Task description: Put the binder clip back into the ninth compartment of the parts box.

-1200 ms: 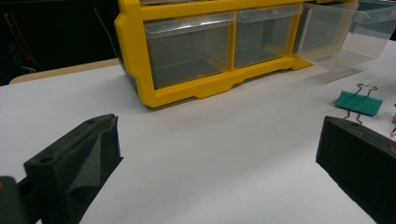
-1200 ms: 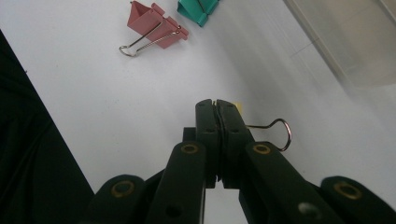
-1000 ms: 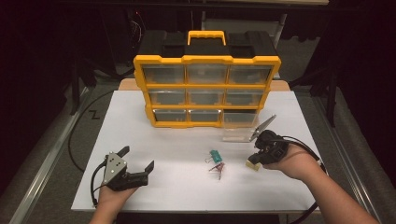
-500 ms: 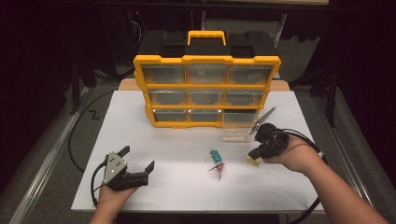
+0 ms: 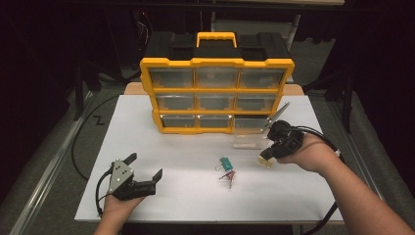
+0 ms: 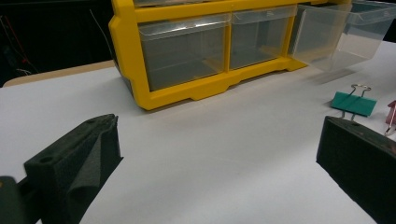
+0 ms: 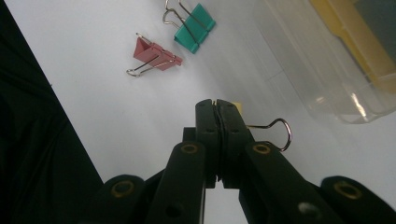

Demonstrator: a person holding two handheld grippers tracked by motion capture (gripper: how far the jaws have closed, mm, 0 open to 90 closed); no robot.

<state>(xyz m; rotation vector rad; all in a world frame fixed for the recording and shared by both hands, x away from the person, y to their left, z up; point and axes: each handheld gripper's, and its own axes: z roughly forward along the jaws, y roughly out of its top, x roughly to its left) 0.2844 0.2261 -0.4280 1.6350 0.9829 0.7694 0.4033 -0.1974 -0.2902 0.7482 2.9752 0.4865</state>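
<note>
My right gripper (image 5: 267, 157) hangs tilted over the white table (image 5: 195, 147), shut on a pale yellow binder clip (image 5: 265, 161). In the right gripper view the clip's yellow body (image 7: 236, 107) peeks past the closed jaws and its wire handle sticks out to the right. A green binder clip (image 5: 225, 162) and a red binder clip (image 5: 229, 176) lie on the table to its left. A clear drawer (image 5: 249, 132) stands pulled out of the yellow organizer (image 5: 215, 93), just behind the right gripper. My left gripper (image 5: 145, 165) rests open at the front left, with nothing between its jaws.
The organizer has three rows of clear drawers and a black top with a yellow handle (image 5: 216, 38). In the left gripper view the green clip (image 6: 353, 103) lies ahead to the right. Cables trail off both grippers. Bare white table lies between the hands.
My right gripper has risen a little and drifted toward the pulled-out drawer, carrying the yellow clip. The left gripper has stayed put.
</note>
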